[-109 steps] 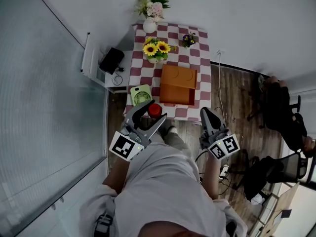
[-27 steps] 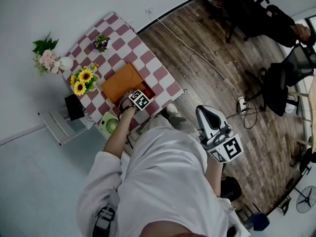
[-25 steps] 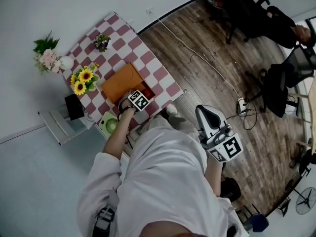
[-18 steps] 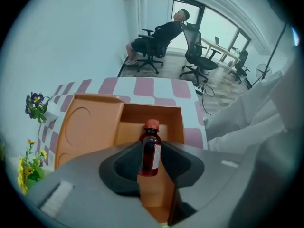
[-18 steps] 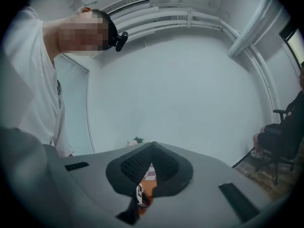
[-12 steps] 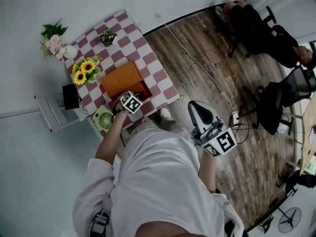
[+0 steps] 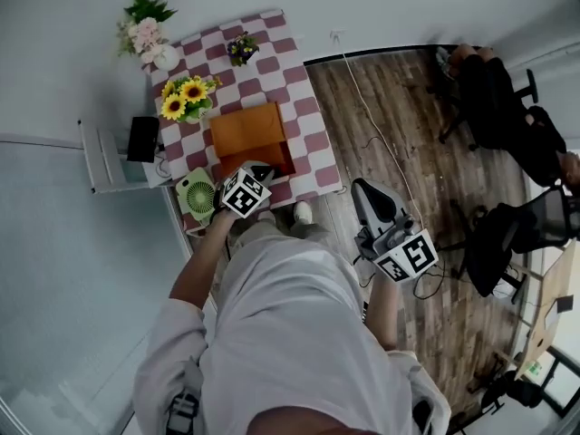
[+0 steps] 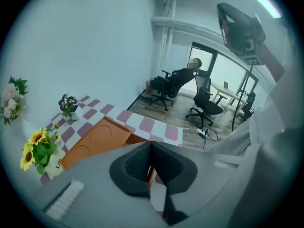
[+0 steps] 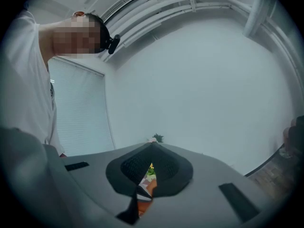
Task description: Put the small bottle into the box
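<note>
Left gripper (image 7: pixel 263 168), jaws just closed on nothing, hangs over the orange box (image 7: pixel 247 130); right gripper (image 7: pixel 365 193) likewise shut, empty; small bottle unseen, presumably inside, so lift straight, clear of the rim.

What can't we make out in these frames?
- Small bottle: seen in no view.
- Box interior: left gripper view, the just-closed, empty left claw blocks most of it; head view, small, dark, partly under that claw's marker cube.
- Table: right gripper view, shut right claw hides all but a sliver.
</note>
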A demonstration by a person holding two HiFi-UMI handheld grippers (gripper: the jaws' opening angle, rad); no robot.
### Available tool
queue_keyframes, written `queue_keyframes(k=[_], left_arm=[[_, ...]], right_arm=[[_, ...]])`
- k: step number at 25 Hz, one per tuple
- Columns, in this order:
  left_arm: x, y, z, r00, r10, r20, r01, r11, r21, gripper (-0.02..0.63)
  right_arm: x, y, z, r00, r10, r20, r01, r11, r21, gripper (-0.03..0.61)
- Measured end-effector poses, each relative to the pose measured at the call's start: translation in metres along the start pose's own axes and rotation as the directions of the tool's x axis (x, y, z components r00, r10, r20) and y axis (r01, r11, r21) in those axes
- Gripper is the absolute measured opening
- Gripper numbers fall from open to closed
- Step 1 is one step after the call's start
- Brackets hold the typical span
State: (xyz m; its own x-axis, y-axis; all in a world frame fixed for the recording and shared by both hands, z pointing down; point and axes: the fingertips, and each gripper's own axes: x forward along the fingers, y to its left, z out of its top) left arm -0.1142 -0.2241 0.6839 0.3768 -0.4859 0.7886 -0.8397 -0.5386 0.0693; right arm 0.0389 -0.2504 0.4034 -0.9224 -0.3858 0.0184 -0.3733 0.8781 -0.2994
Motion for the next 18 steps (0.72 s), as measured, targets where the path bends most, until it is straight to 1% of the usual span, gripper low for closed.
queue_keyframes(k=[5,7,9,11,14,16,18], left_arm=[[-0.046,-0.008,0.017,0.990,0.050,0.129,-0.043,0.997,-0.059,-0.003],[-0.065,-0.012,0.021,0.981,0.078,0.179,-0.064,0.994,-0.085,-0.003],[-0.085,-0.016,0.028,0.965,0.104,0.239,-0.079,0.991,-0.111,-0.003],[-0.105,-0.017,0.035,0.944,0.133,0.303,-0.095,0.986,-0.136,-0.003],[-0.134,-0.020,0.044,0.902,0.178,0.393,-0.116,0.978,-0.175,-0.003],[-0.153,-0.023,0.051,0.867,0.214,0.451,-0.135,0.970,-0.201,-0.003],[-0.173,-0.027,0.060,0.825,0.254,0.505,-0.157,0.961,-0.226,-0.003]], right_arm=[[0.024,0.015,-0.010,0.995,0.090,-0.032,-0.090,0.996,0.006,0.003],[0.032,0.020,-0.015,0.992,0.119,-0.051,-0.119,0.993,-0.001,0.003],[0.039,0.026,-0.017,0.987,0.146,-0.066,-0.147,0.989,-0.013,0.003],[0.046,0.033,-0.016,0.982,0.177,-0.068,-0.180,0.983,-0.026,0.003],[0.054,0.042,-0.015,0.974,0.215,-0.068,-0.218,0.975,-0.046,0.003],[0.058,0.047,-0.014,0.971,0.230,-0.071,-0.235,0.970,-0.067,0.003],[0.062,0.052,-0.011,0.968,0.244,-0.062,-0.249,0.964,-0.088,0.003]])
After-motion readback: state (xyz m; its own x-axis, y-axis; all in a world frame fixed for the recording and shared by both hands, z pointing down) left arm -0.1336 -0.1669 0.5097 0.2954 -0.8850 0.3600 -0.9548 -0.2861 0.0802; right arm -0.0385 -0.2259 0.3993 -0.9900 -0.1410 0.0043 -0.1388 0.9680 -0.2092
